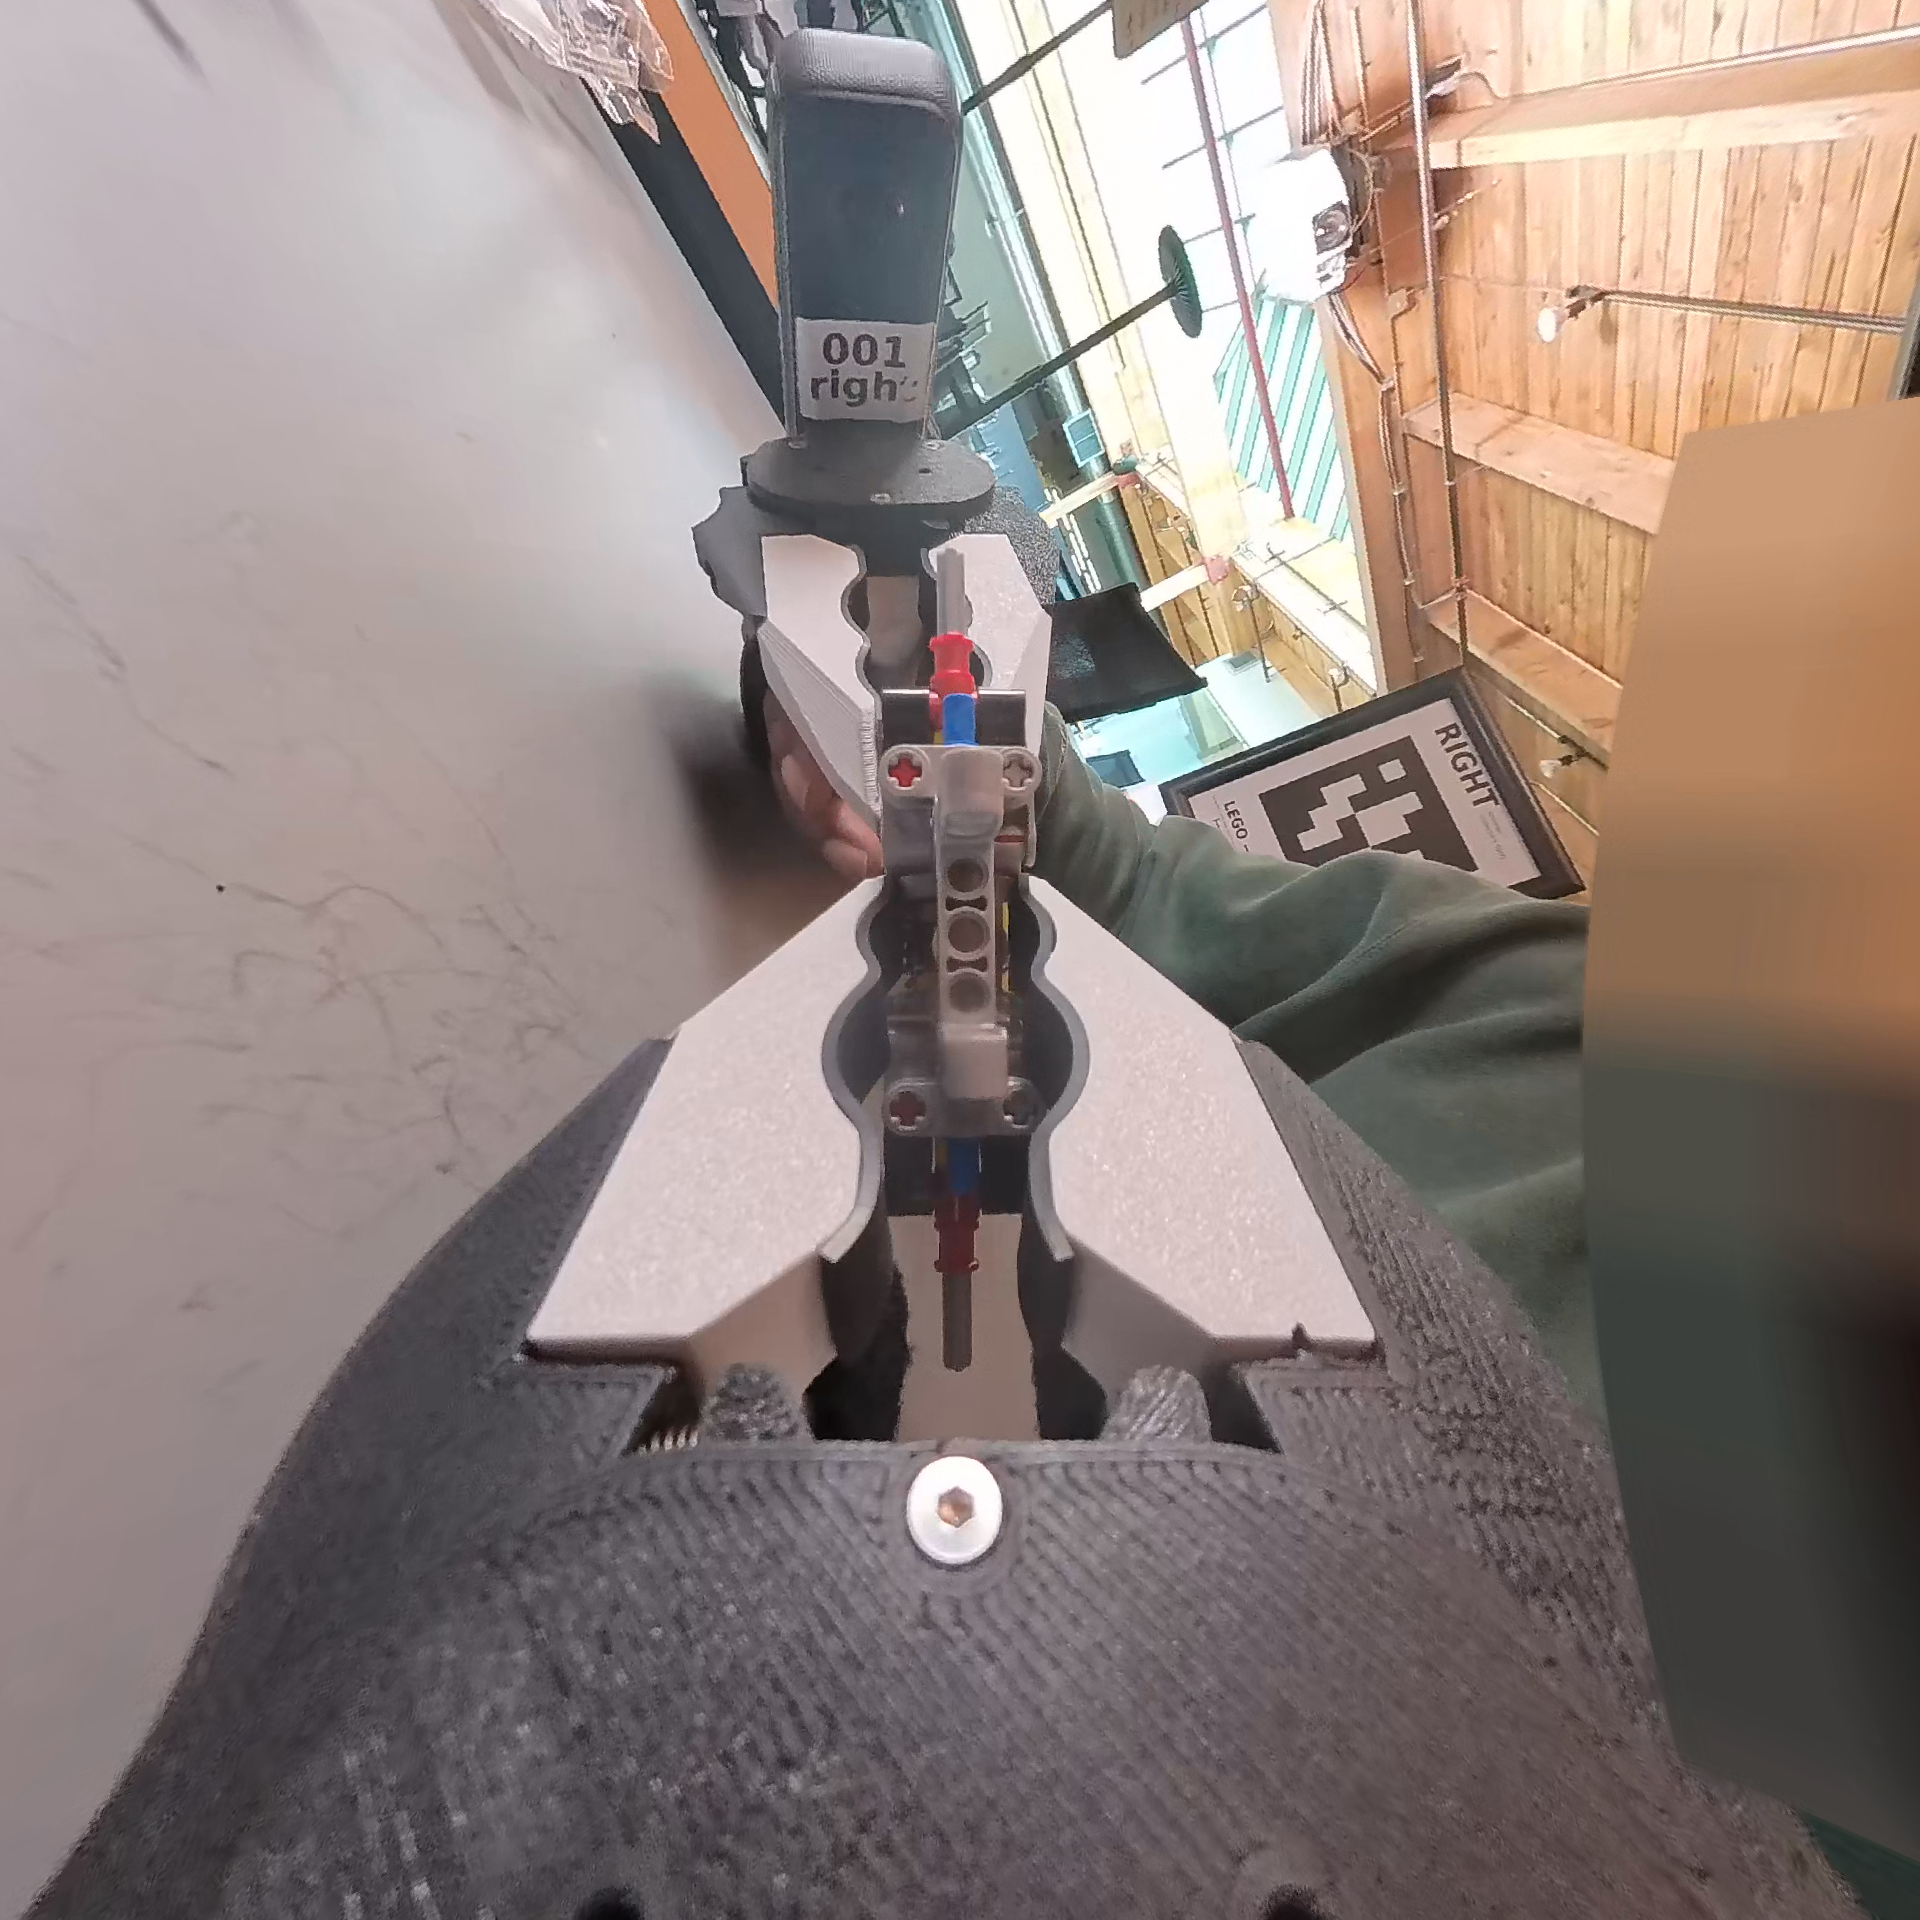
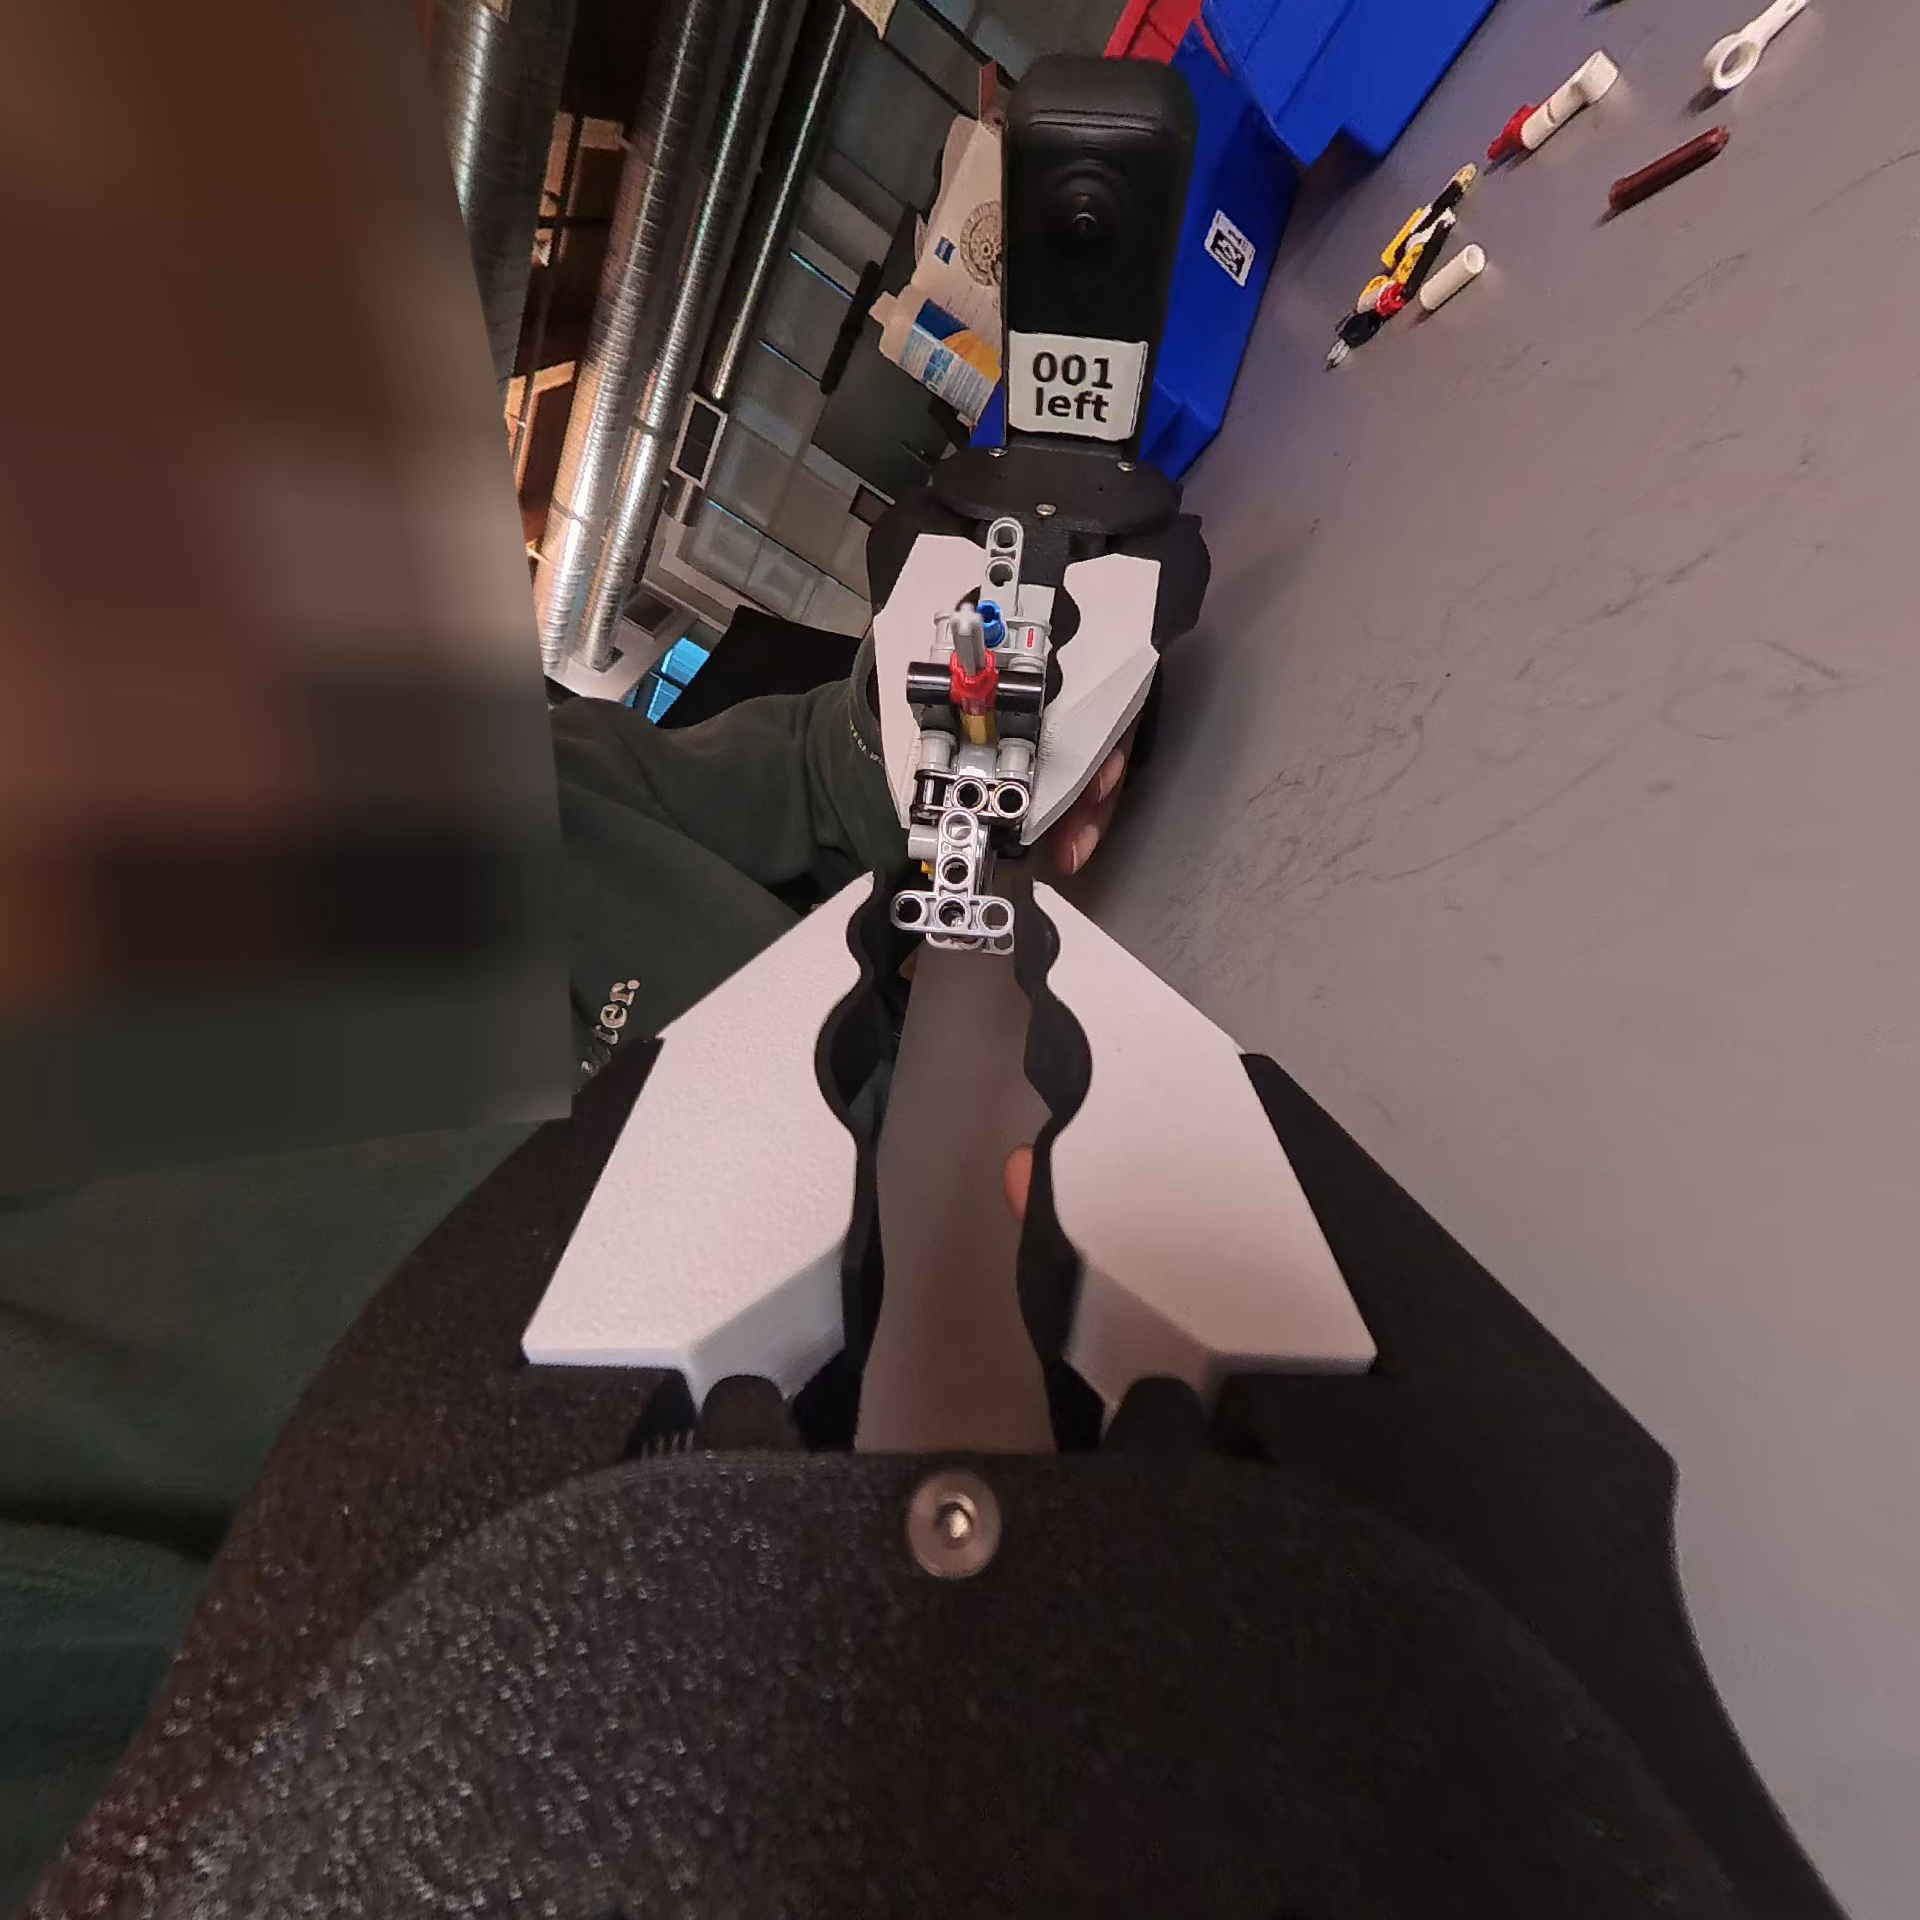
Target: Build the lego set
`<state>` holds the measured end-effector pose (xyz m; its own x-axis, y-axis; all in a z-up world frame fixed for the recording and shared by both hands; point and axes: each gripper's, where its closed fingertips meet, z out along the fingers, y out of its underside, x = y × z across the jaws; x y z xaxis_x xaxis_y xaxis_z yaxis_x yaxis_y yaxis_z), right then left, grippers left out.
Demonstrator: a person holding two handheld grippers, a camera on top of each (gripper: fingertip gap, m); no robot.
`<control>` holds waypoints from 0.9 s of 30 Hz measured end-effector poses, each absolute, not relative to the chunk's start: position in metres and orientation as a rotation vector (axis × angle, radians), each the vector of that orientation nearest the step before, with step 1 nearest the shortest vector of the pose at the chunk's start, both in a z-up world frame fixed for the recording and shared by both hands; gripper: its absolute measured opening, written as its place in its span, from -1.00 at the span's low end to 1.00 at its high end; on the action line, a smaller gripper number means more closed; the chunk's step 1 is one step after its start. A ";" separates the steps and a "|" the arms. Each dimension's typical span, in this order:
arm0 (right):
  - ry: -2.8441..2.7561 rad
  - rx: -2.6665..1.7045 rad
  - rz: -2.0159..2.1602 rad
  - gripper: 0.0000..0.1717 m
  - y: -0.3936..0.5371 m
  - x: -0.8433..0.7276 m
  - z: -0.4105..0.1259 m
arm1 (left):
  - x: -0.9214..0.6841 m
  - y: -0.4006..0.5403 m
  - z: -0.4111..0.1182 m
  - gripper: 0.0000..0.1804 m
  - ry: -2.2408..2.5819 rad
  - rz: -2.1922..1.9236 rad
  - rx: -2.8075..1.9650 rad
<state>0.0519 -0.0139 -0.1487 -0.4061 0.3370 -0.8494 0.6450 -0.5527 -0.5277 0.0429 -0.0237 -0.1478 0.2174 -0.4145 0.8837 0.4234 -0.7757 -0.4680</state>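
Between your two tongs hangs a small brick assembly (image 1: 961, 935) of grey holed beams, with a grey axle carrying red, blue and yellow bits through its middle, held up off the grey tabletop (image 1: 312, 727). Your left tongs (image 1: 956, 904) are closed on it: the white fingers (image 1: 748, 1091) sit against both sides of the grey beam frame. Your right tongs (image 2: 951, 925) face them nose to nose and grip the far end, where a grey T-shaped beam (image 2: 951, 909) sits at the fingertips; from the right wrist view you cannot tell whether both pads press on it, but the left wrist view shows those fingers closed around the assembly's black part.

Your green sleeve (image 1: 1299, 966) crosses just beside the assembly. Each gripper's black camera post (image 1: 862, 208) with a white label stands right behind the opposite tongs and hides what lies beyond.

Farther off on the tabletop lie loose pieces: a white tube (image 2: 1451, 275), a yellow-and-black cluster (image 2: 1403, 260), a dark red bar (image 2: 1668, 166). Blue bins (image 2: 1299, 125) stand at the edge. A framed black-and-white marker card (image 1: 1382, 800) leans near a wooden wall (image 1: 1558, 260).
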 end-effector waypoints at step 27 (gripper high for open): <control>1.572 1.658 -1.898 -0.74 -0.021 0.056 -0.171 | 0.047 -0.025 -0.165 -0.81 0.057 -1.514 -1.926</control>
<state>0.0560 -0.0214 -0.1711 -0.3670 0.4776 -0.7983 0.6955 -0.4291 -0.5764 0.0468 -0.0247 -0.1651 0.3231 -0.4265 0.8448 0.3613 -0.7695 -0.5266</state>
